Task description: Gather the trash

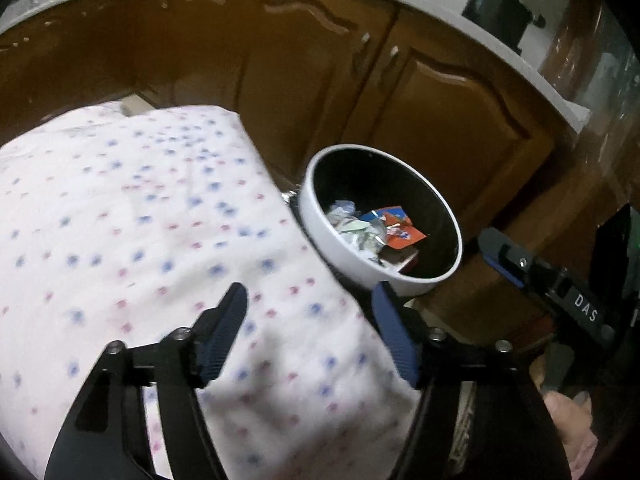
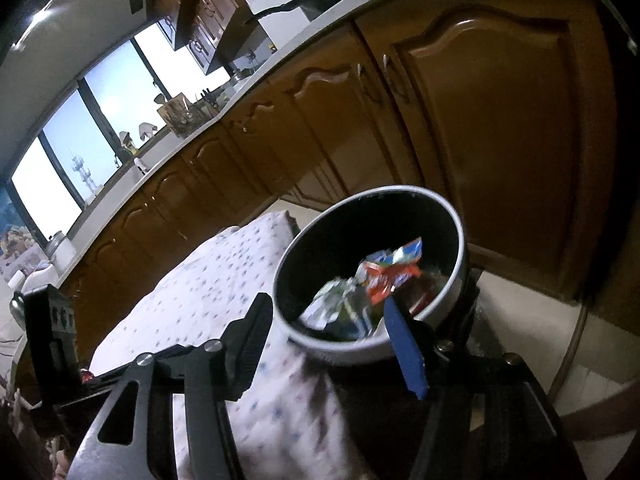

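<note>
Left wrist view: the round white, black-lined trash bin (image 1: 380, 220) holding crumpled wrappers (image 1: 376, 230) lies ahead-right of the left hand-held gripper (image 1: 310, 330), beside the dotted-cloth bench (image 1: 140, 220); both hand-held grippers empty, jaws parted; right hand-held gripper (image 2: 328, 332) nearer.

A round bin (image 1: 320, 220), white outside and black inside, stands upright just beside the edge of a table. At its bottom lies a loose heap of trash (image 1: 372, 232): crumpled silvery and pale wrappers, with torn orange and blue packets (image 2: 394, 272) on top.
</note>
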`<state>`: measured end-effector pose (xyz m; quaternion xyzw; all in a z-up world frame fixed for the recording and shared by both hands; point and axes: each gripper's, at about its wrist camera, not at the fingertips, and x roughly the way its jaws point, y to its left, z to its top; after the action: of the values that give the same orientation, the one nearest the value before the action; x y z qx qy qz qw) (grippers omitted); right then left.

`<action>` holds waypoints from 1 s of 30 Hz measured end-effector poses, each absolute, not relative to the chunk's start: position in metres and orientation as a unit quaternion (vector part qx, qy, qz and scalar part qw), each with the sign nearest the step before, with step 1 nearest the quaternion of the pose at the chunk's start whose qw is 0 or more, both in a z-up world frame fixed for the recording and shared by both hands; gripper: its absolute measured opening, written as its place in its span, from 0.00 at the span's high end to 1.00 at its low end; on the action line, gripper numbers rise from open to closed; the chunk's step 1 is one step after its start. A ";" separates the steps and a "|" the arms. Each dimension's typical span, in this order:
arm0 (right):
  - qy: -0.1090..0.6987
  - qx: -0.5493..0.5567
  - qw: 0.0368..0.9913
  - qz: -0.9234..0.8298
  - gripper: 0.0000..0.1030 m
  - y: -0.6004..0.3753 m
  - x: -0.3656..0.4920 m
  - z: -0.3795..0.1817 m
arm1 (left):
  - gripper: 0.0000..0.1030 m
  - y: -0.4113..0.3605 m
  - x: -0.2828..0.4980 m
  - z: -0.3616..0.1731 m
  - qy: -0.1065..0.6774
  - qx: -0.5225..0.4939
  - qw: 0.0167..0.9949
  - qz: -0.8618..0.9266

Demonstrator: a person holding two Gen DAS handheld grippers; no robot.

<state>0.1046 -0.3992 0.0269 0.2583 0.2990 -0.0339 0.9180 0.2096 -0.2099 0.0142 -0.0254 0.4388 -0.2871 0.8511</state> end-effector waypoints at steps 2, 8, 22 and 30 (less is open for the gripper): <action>0.295 0.253 0.921 -0.035 0.40 -0.388 0.095 0.028 | 0.22 -0.196 0.199 0.018 0.423 -0.035 0.862 -0.276; 0.269 0.221 0.937 -0.040 0.22 -0.354 0.069 0.037 | 0.22 -0.151 0.168 0.027 0.369 -0.056 0.890 -0.261; 0.107 0.081 0.989 -0.059 0.00 -0.282 0.007 0.101 | 0.00 -0.096 0.090 0.078 0.187 -0.022 0.968 -0.165; 0.133 0.080 0.986 -0.056 0.00 -0.263 0.005 0.052 | 0.00 -0.069 0.071 0.046 0.191 -0.033 0.972 -0.133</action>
<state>0.0055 -0.2628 0.0524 0.0799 0.1333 -0.0565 0.9862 0.0707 -0.0690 0.0460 -0.0333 0.1911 -0.1332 0.9719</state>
